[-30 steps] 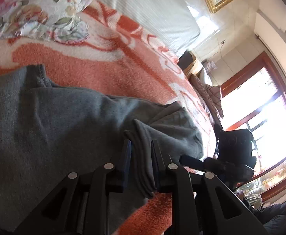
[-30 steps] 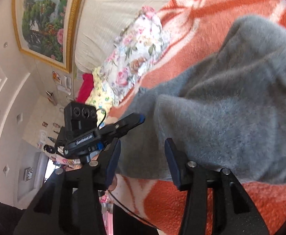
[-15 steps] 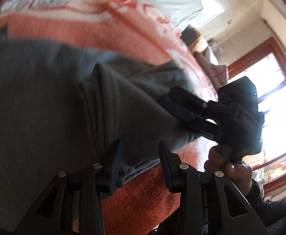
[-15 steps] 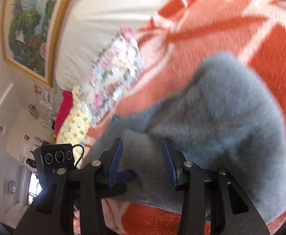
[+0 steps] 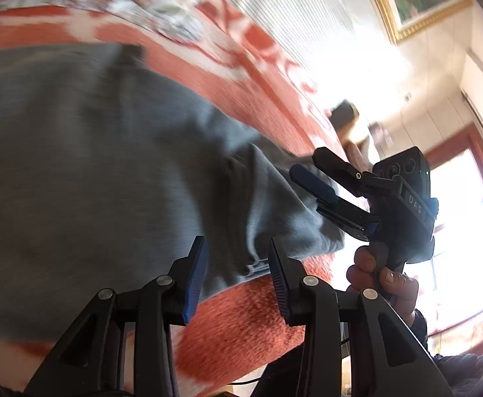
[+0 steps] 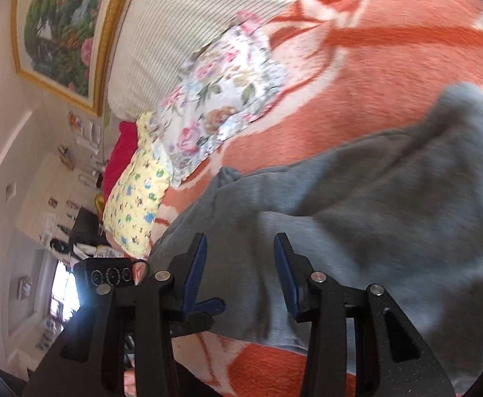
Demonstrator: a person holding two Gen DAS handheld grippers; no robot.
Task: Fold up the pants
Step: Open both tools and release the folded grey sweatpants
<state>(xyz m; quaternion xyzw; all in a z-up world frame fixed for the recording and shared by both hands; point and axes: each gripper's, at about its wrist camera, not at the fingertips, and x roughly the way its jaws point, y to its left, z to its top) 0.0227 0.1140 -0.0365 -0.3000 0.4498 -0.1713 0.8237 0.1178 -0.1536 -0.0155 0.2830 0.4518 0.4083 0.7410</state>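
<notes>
My left tongs (image 5: 236,266) hang open just above the near hem of the gray pants (image 5: 109,172), gripping nothing. To the right, my right tongs (image 5: 310,173) are open too, their blue-padded fingers (image 5: 312,183) over the folded edge of the cloth. The pants (image 6: 373,225) lie spread on the orange-and-white blanket (image 6: 357,99) of the bed. Farther off, a floral pillow (image 6: 221,106) and a yellow pillow (image 6: 135,205) rest near the striped headboard (image 6: 188,10), under a gold-framed painting (image 6: 59,20).
</notes>
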